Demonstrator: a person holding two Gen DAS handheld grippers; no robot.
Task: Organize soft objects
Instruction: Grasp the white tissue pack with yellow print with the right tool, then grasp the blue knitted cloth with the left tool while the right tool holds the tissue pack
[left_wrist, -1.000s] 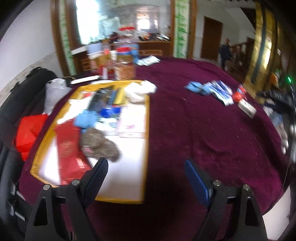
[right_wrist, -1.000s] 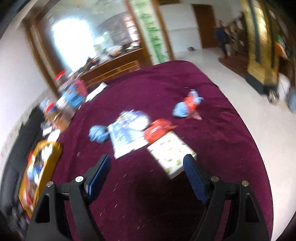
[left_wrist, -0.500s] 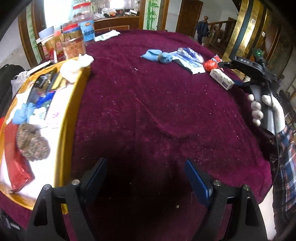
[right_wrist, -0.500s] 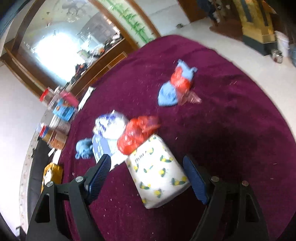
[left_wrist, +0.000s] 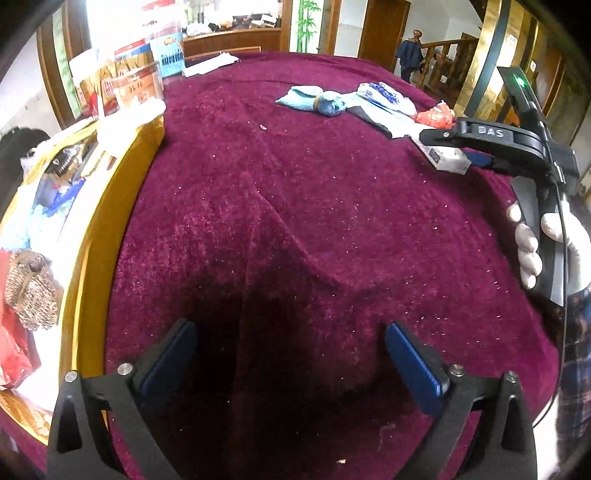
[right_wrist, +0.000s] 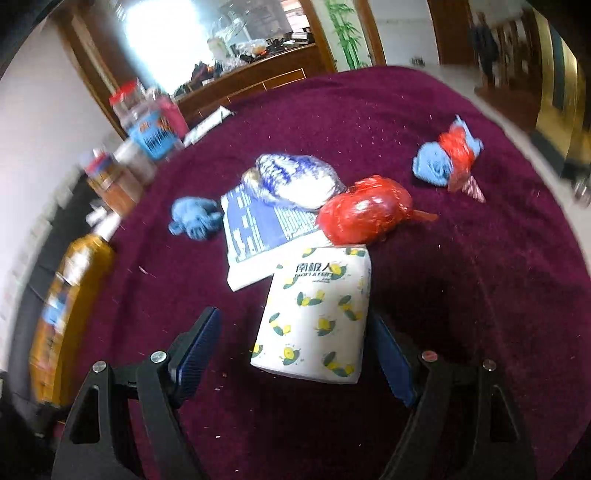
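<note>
My right gripper (right_wrist: 295, 350) is open, its jaws either side of a white tissue pack with lemon print (right_wrist: 317, 314) on the maroon cloth. Beyond it lie a red bag (right_wrist: 364, 210), a blue-white packet (right_wrist: 295, 181) on a blue-white flat pack (right_wrist: 258, 229), a blue sock ball (right_wrist: 194, 219) and a blue-red bundle (right_wrist: 448, 158). My left gripper (left_wrist: 291, 358) is open and empty over bare cloth. The gold tray (left_wrist: 110, 206) at its left holds a brown knit ball (left_wrist: 31, 291), a red packet (left_wrist: 11, 350) and several other items.
Jars and boxes (left_wrist: 129, 85) stand at the table's far left edge, also in the right wrist view (right_wrist: 147, 129). The right gripper's body and the gloved hand (left_wrist: 532, 236) show at the right of the left wrist view. The round table's edge curves near both sides.
My right gripper has moved forward and down until the tissue pack sits between its jaws. My left gripper has swung right, off the tray, over bare cloth.
</note>
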